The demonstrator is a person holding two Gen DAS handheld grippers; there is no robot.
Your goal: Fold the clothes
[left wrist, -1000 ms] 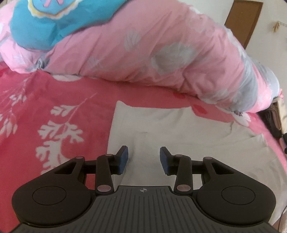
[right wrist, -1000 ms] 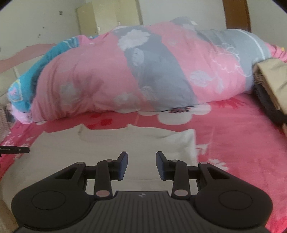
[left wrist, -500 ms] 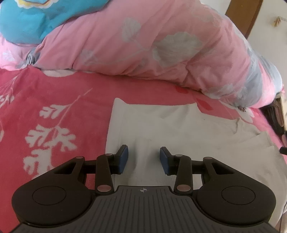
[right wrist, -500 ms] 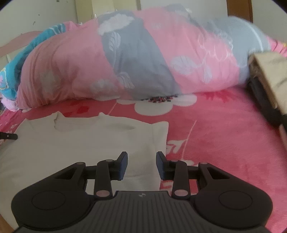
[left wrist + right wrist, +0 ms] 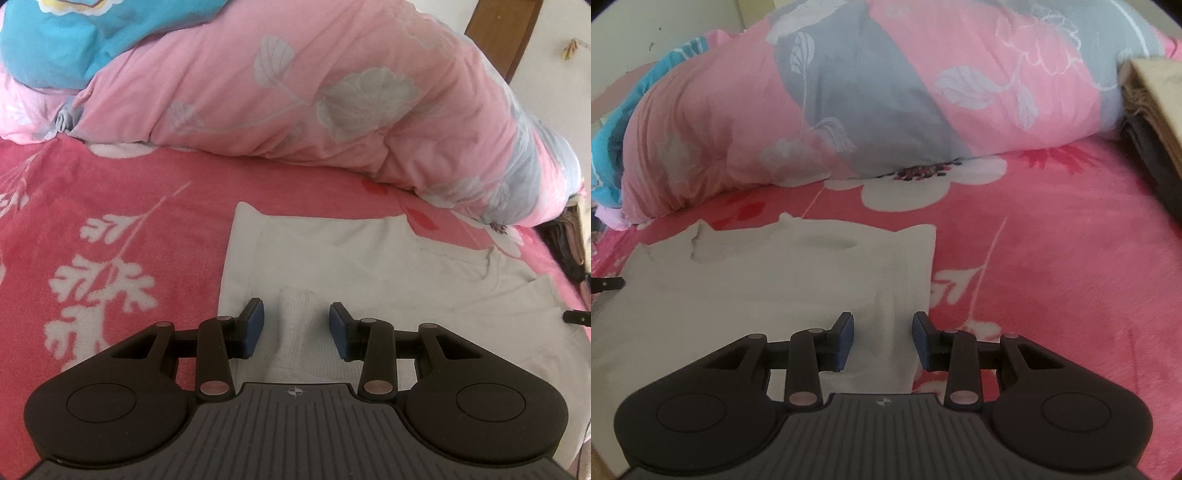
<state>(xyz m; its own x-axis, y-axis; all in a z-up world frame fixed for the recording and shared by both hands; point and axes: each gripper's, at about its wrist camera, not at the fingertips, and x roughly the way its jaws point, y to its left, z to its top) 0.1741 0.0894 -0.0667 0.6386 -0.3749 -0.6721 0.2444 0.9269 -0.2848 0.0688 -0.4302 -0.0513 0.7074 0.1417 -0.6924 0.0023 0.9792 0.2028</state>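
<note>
a white garment (image 5: pixel 369 266) lies flat on a red floral blanket (image 5: pixel 110 221), a pink quilt (image 5: pixel 295 92) at twelve o'clock. the left gripper (image 5: pixel 296 325) hangs released over its nine o'clock edge, the right gripper (image 5: pixel 882 334) released over its three o'clock edge.

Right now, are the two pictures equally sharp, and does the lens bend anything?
Left wrist view: sharp; the white garment and the left tongs are crisp, and the fisheye curves the pink blanket at the edges. Right wrist view: softer, the garment's folds and the stacked clothes at the right look smeared; lighting even, no glare.
</note>
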